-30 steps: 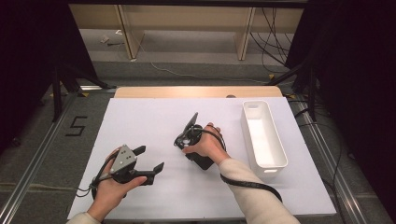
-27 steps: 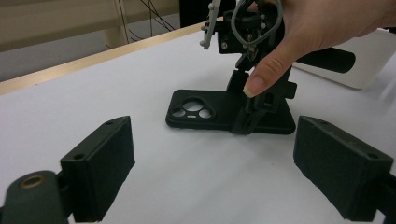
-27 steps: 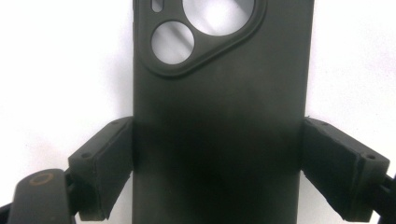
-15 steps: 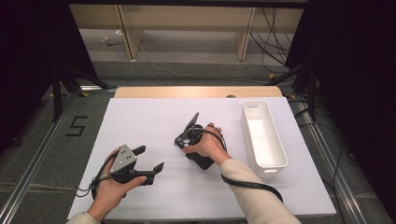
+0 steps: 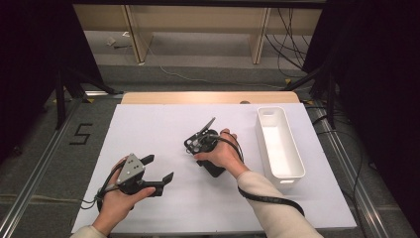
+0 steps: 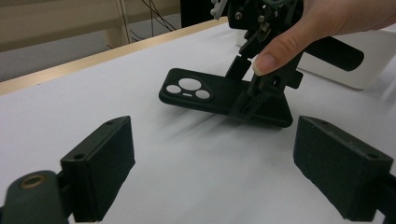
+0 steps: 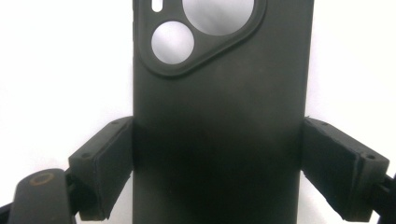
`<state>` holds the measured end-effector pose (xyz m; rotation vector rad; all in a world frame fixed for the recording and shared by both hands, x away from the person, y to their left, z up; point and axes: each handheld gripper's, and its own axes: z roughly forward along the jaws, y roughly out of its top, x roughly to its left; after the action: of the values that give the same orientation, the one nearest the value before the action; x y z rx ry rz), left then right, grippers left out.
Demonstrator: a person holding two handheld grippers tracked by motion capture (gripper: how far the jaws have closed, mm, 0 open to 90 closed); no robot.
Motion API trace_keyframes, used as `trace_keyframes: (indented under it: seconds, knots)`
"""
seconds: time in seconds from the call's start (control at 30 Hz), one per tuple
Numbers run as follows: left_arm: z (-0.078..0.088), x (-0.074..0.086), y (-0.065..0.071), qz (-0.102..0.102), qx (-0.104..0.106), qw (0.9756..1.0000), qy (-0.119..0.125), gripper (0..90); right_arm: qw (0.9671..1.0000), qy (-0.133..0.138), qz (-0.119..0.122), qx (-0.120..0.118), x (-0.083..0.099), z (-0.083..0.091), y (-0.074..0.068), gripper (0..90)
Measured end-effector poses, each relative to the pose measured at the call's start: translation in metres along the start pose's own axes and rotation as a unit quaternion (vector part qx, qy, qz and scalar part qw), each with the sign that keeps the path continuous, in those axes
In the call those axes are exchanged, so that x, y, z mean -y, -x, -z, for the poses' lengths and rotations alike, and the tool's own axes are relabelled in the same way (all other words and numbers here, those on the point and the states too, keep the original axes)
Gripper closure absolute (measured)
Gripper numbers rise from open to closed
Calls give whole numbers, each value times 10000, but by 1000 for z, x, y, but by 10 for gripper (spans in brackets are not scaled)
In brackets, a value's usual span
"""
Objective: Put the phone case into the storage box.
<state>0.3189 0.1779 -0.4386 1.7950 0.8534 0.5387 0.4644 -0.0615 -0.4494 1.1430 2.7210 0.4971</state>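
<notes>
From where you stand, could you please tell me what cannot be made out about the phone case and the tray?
- Phone case: in the right gripper view its near end is cut off by the bottom edge; in the high view the right hand and right gripper cover it.
- Its inner face: turned away in both gripper views.
- White tray: in the left gripper view, the hand hides its inside.

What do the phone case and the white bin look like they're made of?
Phone case: likely soft matte rubber or silicone; dull black surface, no glare, moulded camera cutouts. Bin: probably rigid plastic; smooth white walls with rounded corners and a faint sheen.
</notes>
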Motion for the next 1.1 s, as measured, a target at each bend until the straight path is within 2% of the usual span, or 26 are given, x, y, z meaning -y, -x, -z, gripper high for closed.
trace_keyframes:
  seconds: [0.27, 0.53, 0.67, 0.83, 1.1]
  knots:
    - [0, 0, 0, 8, -12, 10000, -1, 122, 9978, 655, 15, -36, 5, 14, 2, 154]
    - [0, 0, 0, 24, -28, 10000, -4, 123, 9921, 1247, 63, -85, 14, 24, 4, 154]
    - [0, 0, -1, 12, -27, 10000, -11, 123, 9893, 1455, 72, -101, 17, 28, 7, 154]
    - [0, 0, -1, 14, -27, 10000, -13, 123, 9880, 1544, 22, -79, 20, 32, 8, 154]
    - [-1, 0, -1, 27, -34, 10000, -19, 123, 9837, 1794, -54, -86, 26, 39, 12, 154]
